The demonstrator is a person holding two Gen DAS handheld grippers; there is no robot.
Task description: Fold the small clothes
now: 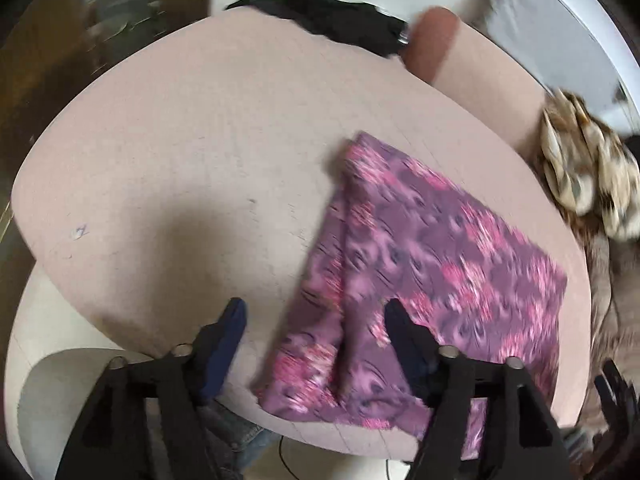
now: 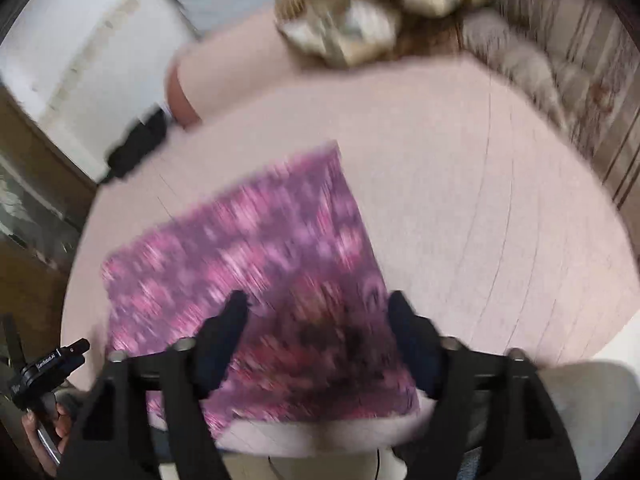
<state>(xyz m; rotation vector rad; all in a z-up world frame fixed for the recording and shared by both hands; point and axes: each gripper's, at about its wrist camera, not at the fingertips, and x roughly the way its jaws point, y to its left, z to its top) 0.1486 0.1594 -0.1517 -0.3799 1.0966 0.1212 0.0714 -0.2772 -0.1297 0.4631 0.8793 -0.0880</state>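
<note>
A purple cloth with a pink flower print (image 1: pixel 432 264) lies folded flat in a rectangle on a pale pink padded surface (image 1: pixel 200 140), near its front edge. My left gripper (image 1: pixel 315 308) hovers open over the cloth's left edge; one finger is above the bare pad, the other above the print. In the right wrist view the same cloth (image 2: pixel 248 248) lies under my right gripper (image 2: pixel 319 300), which is open with nothing pinched between its fingers. Both views are motion-blurred.
A black garment (image 1: pixel 340 20) lies at the pad's far edge beside a pink bolster (image 1: pixel 432 40). A crumpled beige and brown patterned cloth (image 2: pixel 360 12) sits at the back, next to a striped sofa (image 2: pixel 560 48). A hand (image 2: pixel 44 428) holds the other gripper at lower left.
</note>
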